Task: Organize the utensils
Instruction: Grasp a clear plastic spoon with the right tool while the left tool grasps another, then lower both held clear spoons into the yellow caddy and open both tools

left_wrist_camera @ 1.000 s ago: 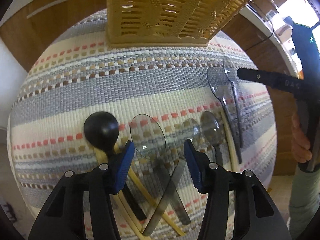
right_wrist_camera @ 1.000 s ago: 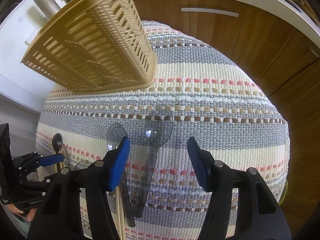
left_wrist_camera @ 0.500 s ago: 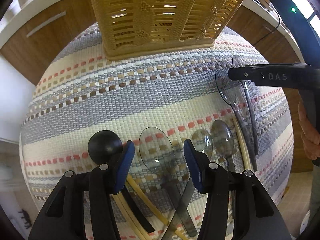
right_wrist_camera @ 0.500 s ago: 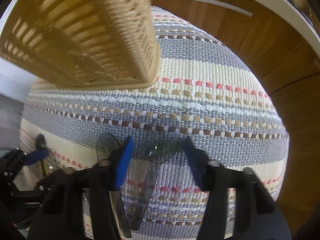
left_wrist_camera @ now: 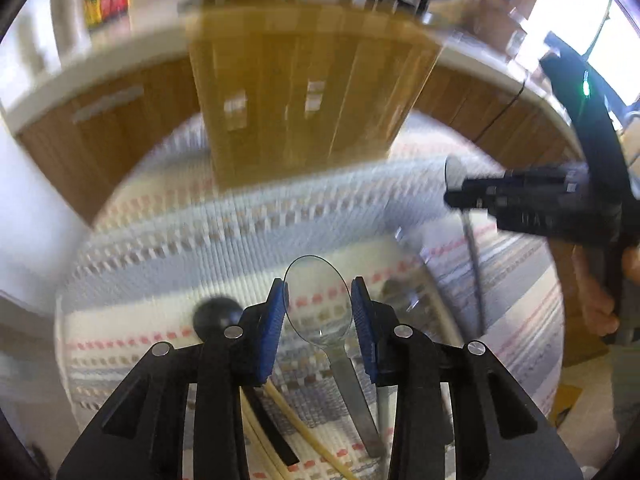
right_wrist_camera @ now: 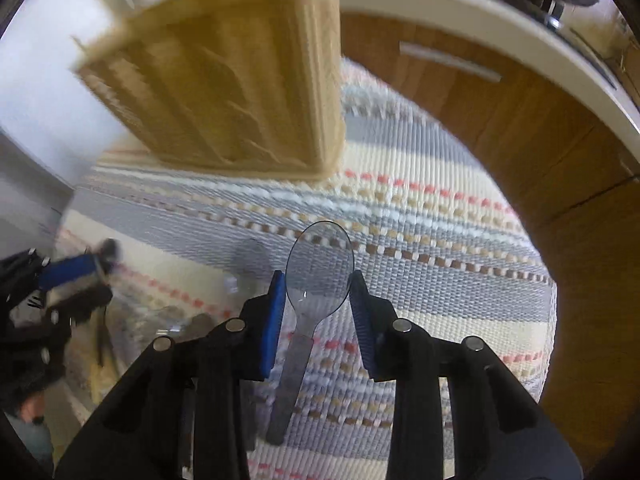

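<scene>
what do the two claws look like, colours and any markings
Both match: the left claw and right claw have glossy black angular plastic arms, blue ribbed pads on the fingertips, and round silver pivot pins. Seen from the left camera, the right unit carries a green indicator light. Its lettering is too blurred to read.

Blurred basket (right_wrist_camera: 236,80) seemingly blocking path ahead

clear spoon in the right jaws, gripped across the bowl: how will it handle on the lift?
The clear spoon looks like thin plastic: probably light and fairly stiff. The right gripper pinches the bowl's curved smooth edges, so it may slip or pivot, handle drooping. A hard squeeze could flex or crack it.
</scene>
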Available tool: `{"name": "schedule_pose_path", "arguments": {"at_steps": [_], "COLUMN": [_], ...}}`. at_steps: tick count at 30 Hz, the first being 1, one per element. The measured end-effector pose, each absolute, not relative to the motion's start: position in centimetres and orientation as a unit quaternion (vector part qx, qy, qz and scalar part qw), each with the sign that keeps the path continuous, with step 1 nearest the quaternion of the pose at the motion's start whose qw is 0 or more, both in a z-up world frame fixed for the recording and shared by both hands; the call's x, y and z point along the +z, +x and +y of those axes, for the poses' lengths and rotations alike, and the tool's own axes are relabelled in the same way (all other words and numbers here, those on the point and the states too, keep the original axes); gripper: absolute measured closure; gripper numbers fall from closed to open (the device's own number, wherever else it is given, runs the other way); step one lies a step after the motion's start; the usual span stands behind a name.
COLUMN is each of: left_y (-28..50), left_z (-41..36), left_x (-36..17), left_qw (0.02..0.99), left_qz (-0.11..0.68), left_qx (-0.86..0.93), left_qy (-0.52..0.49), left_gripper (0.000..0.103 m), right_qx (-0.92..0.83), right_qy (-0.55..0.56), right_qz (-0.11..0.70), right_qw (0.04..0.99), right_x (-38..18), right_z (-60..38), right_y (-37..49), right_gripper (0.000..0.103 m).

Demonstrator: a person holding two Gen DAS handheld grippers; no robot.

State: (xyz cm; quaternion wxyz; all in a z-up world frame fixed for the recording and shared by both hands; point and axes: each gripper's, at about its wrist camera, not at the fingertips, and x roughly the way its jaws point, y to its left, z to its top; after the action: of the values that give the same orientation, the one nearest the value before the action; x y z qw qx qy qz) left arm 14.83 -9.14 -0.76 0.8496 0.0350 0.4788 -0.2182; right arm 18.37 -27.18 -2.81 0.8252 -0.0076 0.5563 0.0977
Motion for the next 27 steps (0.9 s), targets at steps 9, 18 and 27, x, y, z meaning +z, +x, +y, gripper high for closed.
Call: {"name": "schedule_pose_path", "arguments": {"at_steps": [9,18,27], "left_y": [13.0,16.6,21.9], "left_z": [-6.9,-5.9,-7.7], "left_x": [10.3,17.4,15.7], "left_qw": [0.921,0.967,0.980], "left_qz": [0.311,0.172,0.128], "left_qx": [-0.235,-0.188,-0.143], "left_qy": [0.015,0.031,0.055], "left_gripper": [0.071,0.071,0.071], "right_qx": [0.125,0.068,0.014], "right_qy": [0.009,0.007,-0.011], "right_qz": [0.379,0.209,0.181], "right_qw": [0.917,0.976,0.983], "right_x": [8.5,16.3,13.7], "right_z": [-29.0,-27.0,-25.1], "right_y": [13.1,16.4,22.4], "right_gripper": [0.073,0.073,0.073]}}
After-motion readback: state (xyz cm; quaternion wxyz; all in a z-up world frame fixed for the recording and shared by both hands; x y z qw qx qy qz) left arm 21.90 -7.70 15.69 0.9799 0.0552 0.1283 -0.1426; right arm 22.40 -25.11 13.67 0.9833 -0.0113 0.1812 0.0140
